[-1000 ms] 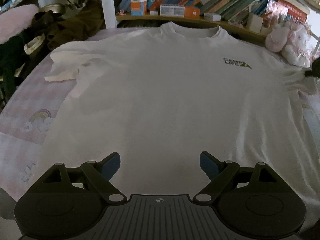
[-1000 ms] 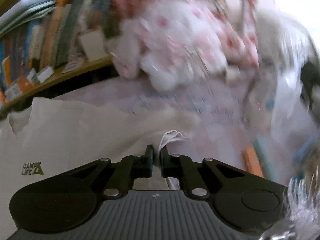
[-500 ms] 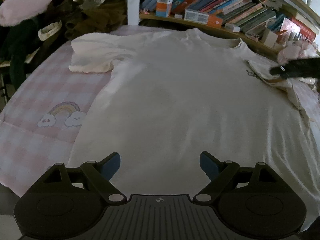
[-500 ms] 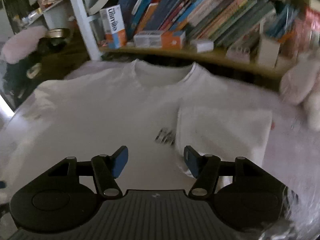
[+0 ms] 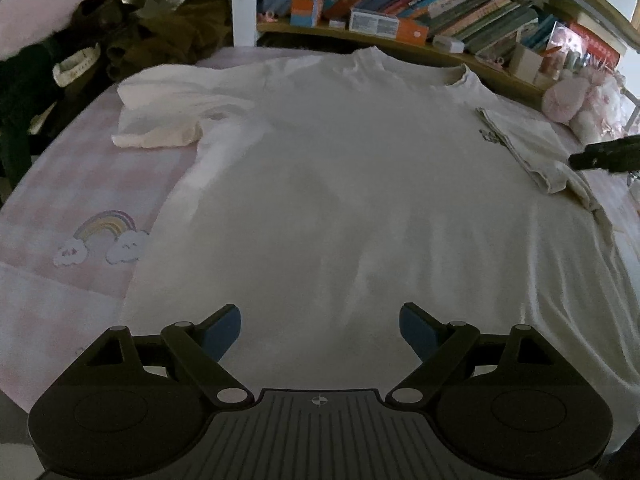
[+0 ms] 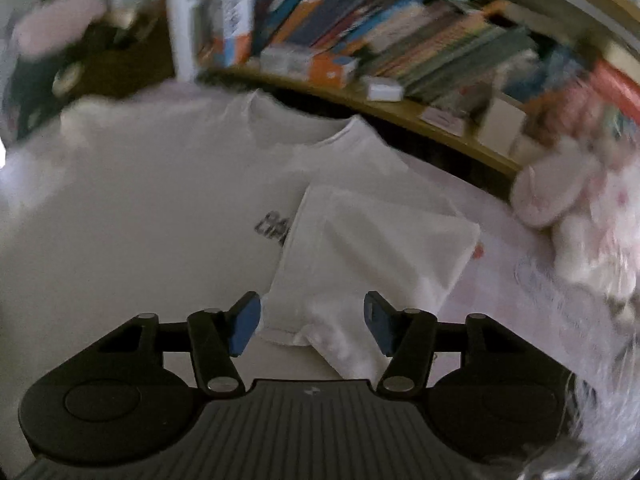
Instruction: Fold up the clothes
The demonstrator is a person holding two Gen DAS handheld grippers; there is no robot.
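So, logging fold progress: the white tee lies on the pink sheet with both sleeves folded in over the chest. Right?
Not quite. Only one sleeve is folded over the tee; the other sleeve lies out on the pink sheet, as the left wrist view shows.

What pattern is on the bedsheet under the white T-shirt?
Pale pink checks with a rainbow-and-clouds motif, on the bedsheet; clearest in the left wrist view.

Bed's got a pink checked sheet (image 5: 92,168) with a little rainbow-and-clouds print (image 5: 102,236) on it. A white t-shirt (image 5: 340,184) is spread flat straight on the sheet, one sleeve (image 6: 372,248) folded in over the chest, the other sleeve (image 5: 168,120) bunched up. Pink plush toys (image 5: 580,96) sit at the far corner.
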